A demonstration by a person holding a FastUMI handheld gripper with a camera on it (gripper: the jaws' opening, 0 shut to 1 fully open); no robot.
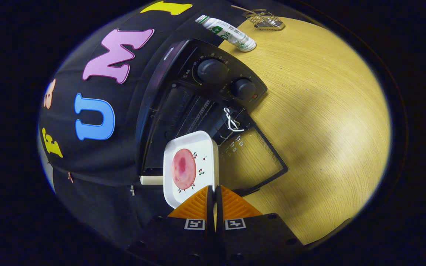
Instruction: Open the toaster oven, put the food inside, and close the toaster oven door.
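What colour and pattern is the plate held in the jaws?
White plate with small cherry prints, carrying a round pink slice; gripper pinches its rim. Gripper view.

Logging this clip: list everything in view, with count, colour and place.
toaster oven: one, black, on the table against the booth wall
door: one, glass, black frame, folded open beyond the fingers
plate: one, white, edge pinched between the fingers, held at the oven mouth
food: one pink round slice, on the plate
bottle: one, white and green, lying behind the oven
wire basket: one, metal, beyond the bottle
table: one, light wood
gripper: one, shut on the plate
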